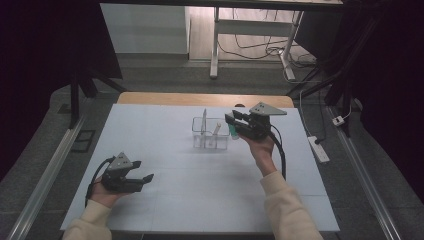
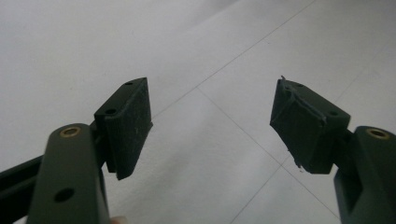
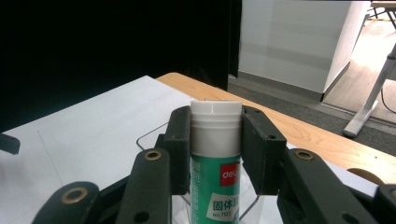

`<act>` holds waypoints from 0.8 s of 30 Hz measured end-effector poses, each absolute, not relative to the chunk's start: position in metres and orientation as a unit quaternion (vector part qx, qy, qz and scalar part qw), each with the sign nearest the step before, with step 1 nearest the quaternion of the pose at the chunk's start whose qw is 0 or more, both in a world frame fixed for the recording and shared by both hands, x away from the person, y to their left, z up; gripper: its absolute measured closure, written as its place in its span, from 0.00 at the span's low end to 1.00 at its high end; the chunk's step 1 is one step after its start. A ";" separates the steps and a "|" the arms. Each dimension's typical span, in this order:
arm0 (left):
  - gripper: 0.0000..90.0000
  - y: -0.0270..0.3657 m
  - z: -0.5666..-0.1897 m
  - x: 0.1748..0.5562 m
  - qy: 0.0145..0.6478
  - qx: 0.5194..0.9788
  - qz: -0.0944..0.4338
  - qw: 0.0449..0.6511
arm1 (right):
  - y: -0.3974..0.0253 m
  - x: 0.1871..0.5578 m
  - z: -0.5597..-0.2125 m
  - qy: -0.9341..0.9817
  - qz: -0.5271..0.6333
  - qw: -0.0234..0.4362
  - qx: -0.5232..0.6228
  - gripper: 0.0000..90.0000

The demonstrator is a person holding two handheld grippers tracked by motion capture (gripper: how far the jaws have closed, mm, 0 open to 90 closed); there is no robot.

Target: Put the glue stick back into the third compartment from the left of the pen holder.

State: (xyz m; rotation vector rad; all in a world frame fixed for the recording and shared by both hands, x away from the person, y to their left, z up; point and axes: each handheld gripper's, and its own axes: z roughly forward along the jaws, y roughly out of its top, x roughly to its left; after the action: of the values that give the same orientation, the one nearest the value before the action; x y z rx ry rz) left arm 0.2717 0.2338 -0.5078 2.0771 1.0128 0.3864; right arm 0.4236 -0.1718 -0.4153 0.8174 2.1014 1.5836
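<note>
Right gripper clenched on cylindrical green glue stick above clear box; left gripper released.

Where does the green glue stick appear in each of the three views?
High view: glue stick right of centre, in the right gripper, beside the clear organiser.
Left gripper view: bare white table between open jaws.
Right gripper view: bottom centre, clamped.
Shared landmark: white table.
</note>
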 end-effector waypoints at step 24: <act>0.32 0.234 -0.508 0.272 0.398 0.817 0.152 0.389 | -0.147 0.449 -0.417 0.738 0.569 0.201 0.302 0.72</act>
State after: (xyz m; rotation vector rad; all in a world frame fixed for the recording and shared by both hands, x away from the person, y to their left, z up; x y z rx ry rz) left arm 0.2719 0.2342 -0.5079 2.0770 1.0109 0.3854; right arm 0.4488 -0.1465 -0.4169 0.8429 2.0630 1.5898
